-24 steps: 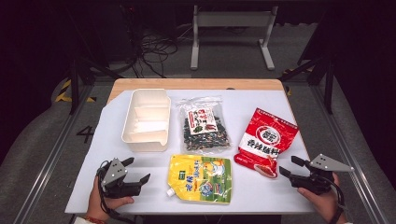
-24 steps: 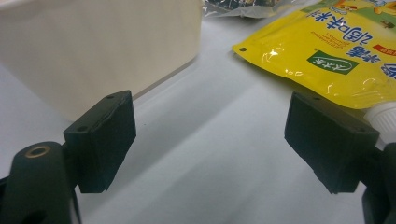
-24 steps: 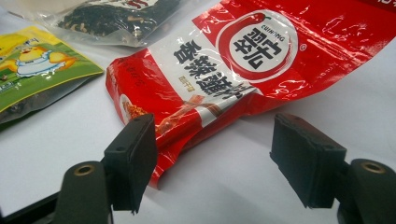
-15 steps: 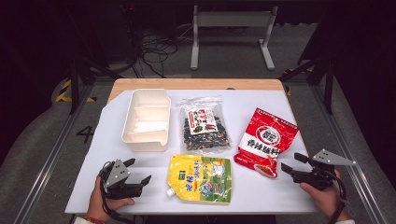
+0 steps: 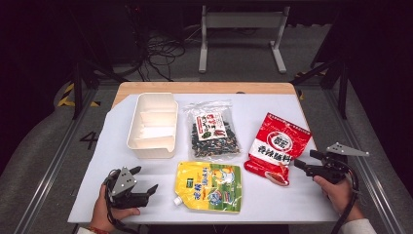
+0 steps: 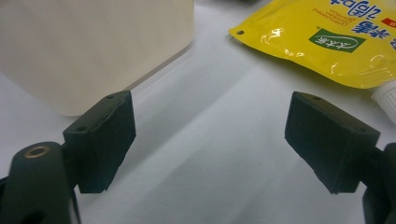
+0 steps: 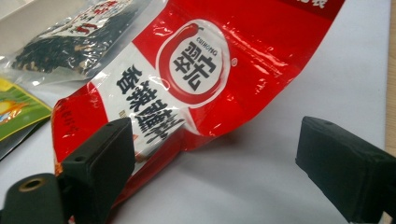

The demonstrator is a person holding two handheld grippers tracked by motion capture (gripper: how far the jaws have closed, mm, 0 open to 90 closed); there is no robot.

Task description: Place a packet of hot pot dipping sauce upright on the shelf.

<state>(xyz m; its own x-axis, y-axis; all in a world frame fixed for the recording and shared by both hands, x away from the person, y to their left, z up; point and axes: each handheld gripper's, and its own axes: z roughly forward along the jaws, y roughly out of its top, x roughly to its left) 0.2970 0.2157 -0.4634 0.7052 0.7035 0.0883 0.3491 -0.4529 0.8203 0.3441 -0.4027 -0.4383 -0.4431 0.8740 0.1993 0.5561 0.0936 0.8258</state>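
On the white table [image 5: 272, 204] lie a red sauce pouch [image 5: 278, 146], a yellow spouted pouch [image 5: 210, 186] and a clear bag of dark pieces [image 5: 212, 131]. A cream divided bin [image 5: 152, 126] stands left of the bag. My left gripper [image 5: 146, 178] rests near the front left edge, open, with bare table between its jaws [image 6: 210, 140]; the bin [image 6: 93, 42] and yellow pouch [image 6: 327, 42] lie ahead of it. My right gripper [image 5: 303, 159] stands open just right of the red pouch's lower corner. In the right gripper view [image 7: 215, 163] the red pouch [image 7: 201, 70] reaches toward its left jaw.
The table's wooden far edge [image 5: 204, 87] borders a dark floor with cables and a metal stand [image 5: 241, 29]. Bare tabletop lies between the bin and the left gripper and along the front right. The clear bag [image 7: 70, 42] and yellow pouch [image 7: 18, 112] sit beyond the red pouch.
My right gripper has moved a little away from the person, up along the red pouch's right side. The left gripper has stayed nearly in place.
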